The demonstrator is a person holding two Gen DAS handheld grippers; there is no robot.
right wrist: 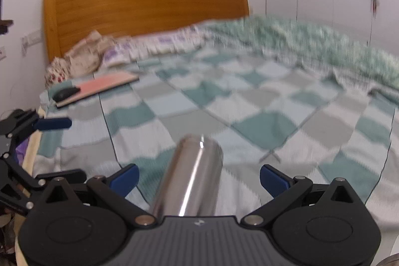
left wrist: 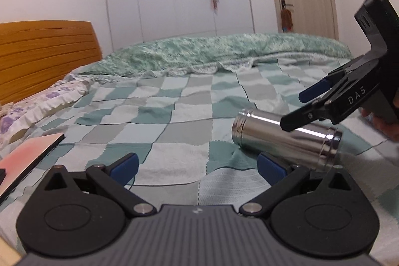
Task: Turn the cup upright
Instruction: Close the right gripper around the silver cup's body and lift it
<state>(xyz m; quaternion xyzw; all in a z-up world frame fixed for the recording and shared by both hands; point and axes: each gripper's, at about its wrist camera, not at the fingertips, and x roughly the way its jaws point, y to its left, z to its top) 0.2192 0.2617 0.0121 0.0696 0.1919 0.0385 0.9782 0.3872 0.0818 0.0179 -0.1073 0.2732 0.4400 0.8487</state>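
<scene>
A shiny steel cup (left wrist: 284, 138) lies on its side on the checked bedspread, at the right of the left wrist view. In the right wrist view the cup (right wrist: 192, 176) lies lengthwise between my right gripper's open fingers, pointing away. My right gripper (right wrist: 198, 178) is open around the cup and not touching it. It also shows in the left wrist view (left wrist: 299, 106), just above the cup. My left gripper (left wrist: 197, 166) is open and empty, low over the bedspread to the left of the cup.
A checked green and white bedspread (left wrist: 174, 116) covers the bed. A pink board (right wrist: 104, 86) with a black mouse (right wrist: 66, 92) lies near the pillows (right wrist: 99, 54). A wooden headboard (right wrist: 144, 9) stands behind. A rumpled green blanket (left wrist: 212, 54) lies along the far side.
</scene>
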